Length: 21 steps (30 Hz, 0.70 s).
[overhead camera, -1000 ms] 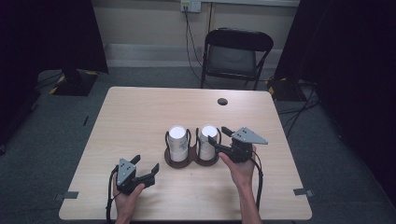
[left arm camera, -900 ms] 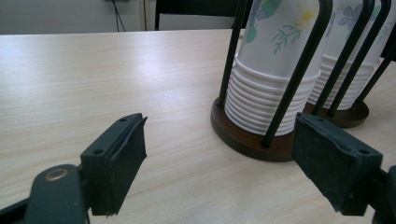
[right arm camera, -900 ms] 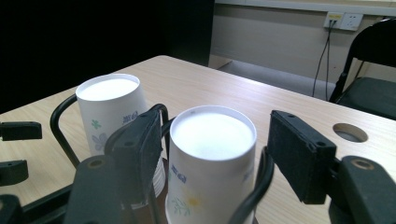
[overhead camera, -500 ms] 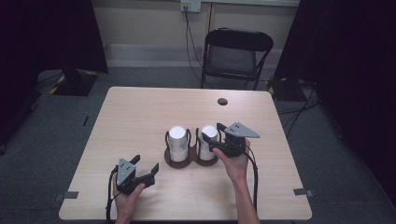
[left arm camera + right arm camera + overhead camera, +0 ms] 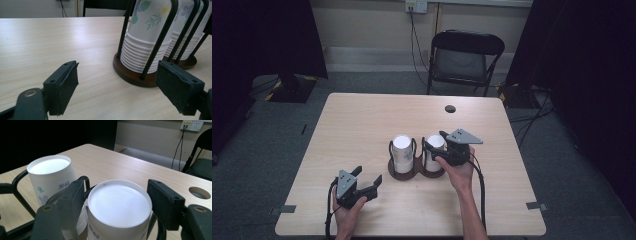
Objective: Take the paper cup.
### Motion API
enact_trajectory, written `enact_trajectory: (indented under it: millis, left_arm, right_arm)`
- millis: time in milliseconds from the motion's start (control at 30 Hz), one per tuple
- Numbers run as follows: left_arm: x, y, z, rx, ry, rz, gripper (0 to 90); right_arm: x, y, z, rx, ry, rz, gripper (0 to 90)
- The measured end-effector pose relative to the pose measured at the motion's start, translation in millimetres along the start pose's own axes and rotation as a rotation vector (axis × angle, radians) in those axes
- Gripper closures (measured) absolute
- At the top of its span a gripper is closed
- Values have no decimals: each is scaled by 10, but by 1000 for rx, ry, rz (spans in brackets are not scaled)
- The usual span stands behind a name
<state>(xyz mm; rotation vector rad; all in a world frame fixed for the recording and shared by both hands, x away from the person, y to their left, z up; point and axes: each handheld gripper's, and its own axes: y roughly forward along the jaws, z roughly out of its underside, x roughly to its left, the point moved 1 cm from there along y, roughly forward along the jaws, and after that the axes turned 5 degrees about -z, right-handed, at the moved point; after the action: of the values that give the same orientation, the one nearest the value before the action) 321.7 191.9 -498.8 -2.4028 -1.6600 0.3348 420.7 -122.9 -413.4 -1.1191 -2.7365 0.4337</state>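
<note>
Leftward since earlier, the right gripper (image 5: pixel 435 147) now straddles the right stack of white floral paper cups (image 5: pixel 119 207), jaws spread, not yet clamping. Both stacks sit mid-desk in a black wire, round-based holder (image 5: pixel 136 72). The left gripper (image 5: pixel 367 181) rests released near the pale wood-grain desk's (image 5: pixel 362 125) front edge.

Two cup stacks: one (image 5: pixel 402 152), one (image 5: pixel 433 151). One double holder (image 5: pixel 411 172). Two hand-held grippers: left (image 5: pixel 364 181), right (image 5: pixel 435 142). One desk (image 5: pixel 362 120). One chair (image 5: pixel 464 57). One wall socket (image 5: pixel 415 5).
</note>
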Motion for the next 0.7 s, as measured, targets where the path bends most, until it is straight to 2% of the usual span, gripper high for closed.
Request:
enact_trajectory:
  millis: [400,500,700]
  left_arm:
    - [0,0,0,0,0,1,180]
    - [0,0,0,0,0,0,181]
    - [-7,0,0,-1,5,-1,181]
  right_arm:
    - [-10,28,42,17,-4,12,311]
    - [-9,36,45,23,-9,16,347]
    - [-10,40,38,30,-13,16,357]
